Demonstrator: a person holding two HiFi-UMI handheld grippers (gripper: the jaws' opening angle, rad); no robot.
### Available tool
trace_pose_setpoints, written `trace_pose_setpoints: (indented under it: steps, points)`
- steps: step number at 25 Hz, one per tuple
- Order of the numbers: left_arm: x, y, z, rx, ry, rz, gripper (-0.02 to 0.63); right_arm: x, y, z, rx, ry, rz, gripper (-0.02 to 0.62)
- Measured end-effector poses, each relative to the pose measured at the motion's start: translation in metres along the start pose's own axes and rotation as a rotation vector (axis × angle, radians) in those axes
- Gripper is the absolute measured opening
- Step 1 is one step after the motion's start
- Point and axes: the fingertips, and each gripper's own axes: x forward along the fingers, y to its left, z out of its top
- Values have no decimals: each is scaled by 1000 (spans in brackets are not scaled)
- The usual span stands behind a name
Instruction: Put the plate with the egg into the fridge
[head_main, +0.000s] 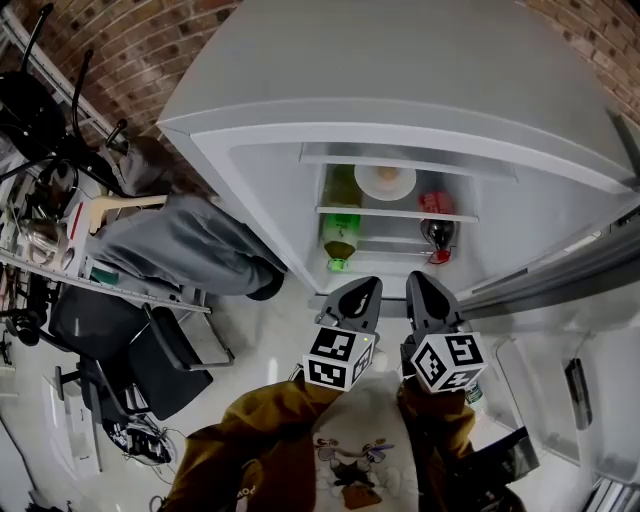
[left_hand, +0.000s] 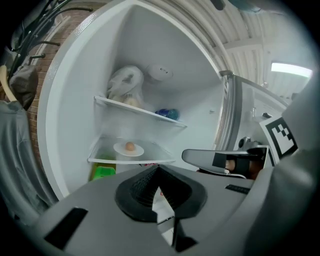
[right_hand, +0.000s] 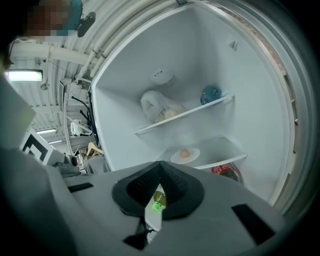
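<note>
**Tools.** The left tool (head_main: 365, 287) and right tool (head_main: 417, 280) are side by side at lower centre of the head view, just in front of the open fridge (head_main: 400, 70). Each tool's own view shows its jaws brought fully together with nothing pinched. The green seen through the slit of the right tool is a bottle far behind it, not something it holds. Judgement: jaws closed on nothing and held clear of the shelves fit tools that have nothing left to carry.

**Task object.** The plate (left_hand: 128, 149) lies flat on the lower glass shelf (left_hand: 155, 155), about mid-shelf in the left gripper view. The egg (left_hand: 130, 146) sits near the plate's centre. Neither tool touches it.

- A flat plate with the egg central probably keeps the egg from rolling to the rim.
- The mid-shelf spot keeps the plate back from the front edge.

**Other contents.**
- A green bottle (head_main: 340, 240) and a red-capped bottle (head_main: 436, 232) stand below the plate's shelf.
- A pale bag (right_hand: 157, 107) lies on the shelf above.
- None of these crowds the plate.

**Status (judgement).** Placement looks complete. The door (head_main: 540, 285) stands open at the right of the head view, so closing it is likely all that is left.
</note>
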Motion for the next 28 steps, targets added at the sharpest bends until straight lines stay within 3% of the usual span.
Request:
trace_pose_setpoints:
  steps: [15,28]
  points:
    - [-22,-3,-18,29,-6,16,8,-13,20,-18,-145,24,-25,5]
    - [-34,1,-23,20,0,19,8,-27,14,-25,-152,43,-60,5]
